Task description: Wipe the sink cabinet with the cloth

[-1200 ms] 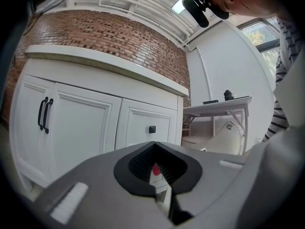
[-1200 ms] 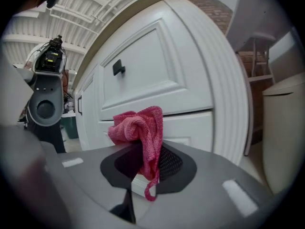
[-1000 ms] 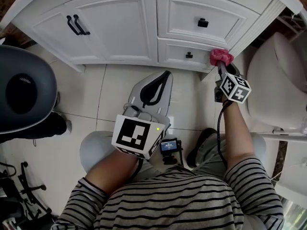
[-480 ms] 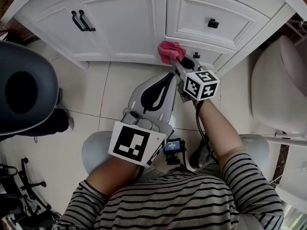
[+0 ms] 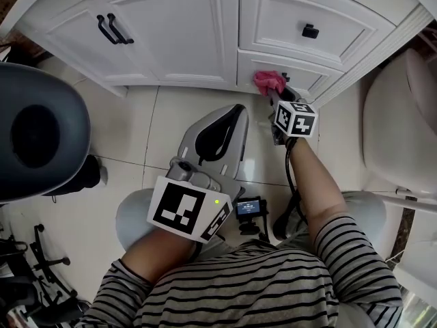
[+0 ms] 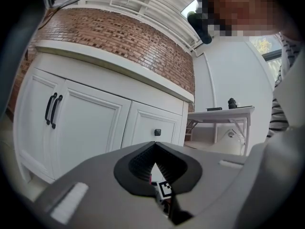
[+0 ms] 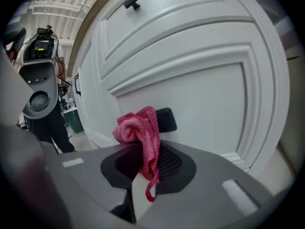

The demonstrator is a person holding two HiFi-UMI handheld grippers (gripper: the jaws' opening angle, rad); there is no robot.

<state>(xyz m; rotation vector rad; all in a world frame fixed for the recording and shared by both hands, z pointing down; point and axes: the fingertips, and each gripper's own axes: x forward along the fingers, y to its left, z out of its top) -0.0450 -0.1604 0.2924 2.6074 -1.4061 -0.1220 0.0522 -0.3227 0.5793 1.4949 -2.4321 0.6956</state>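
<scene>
The white sink cabinet (image 5: 171, 33) fills the top of the head view, with two doors on the left and two drawers on the right. My right gripper (image 5: 274, 93) is shut on a pink cloth (image 5: 268, 81) and holds it against the lower drawer front (image 5: 311, 80), close to its black knob (image 7: 164, 119). In the right gripper view the cloth (image 7: 140, 132) bunches above the shut jaws, right at the white panel. My left gripper (image 5: 232, 109) hangs shut and empty over the tiled floor, short of the cabinet (image 6: 95, 123).
A dark round bin (image 5: 34, 132) stands at the left. A white toilet (image 5: 403, 128) sits to the right of the cabinet. Black double handles (image 5: 110, 29) are on the left door, a black knob (image 5: 311, 31) on the upper drawer. My knees are below the grippers.
The right gripper swept the cloth left from the cabinet's right corner, then back right a little onto the lower drawer. The left gripper stayed almost still.
</scene>
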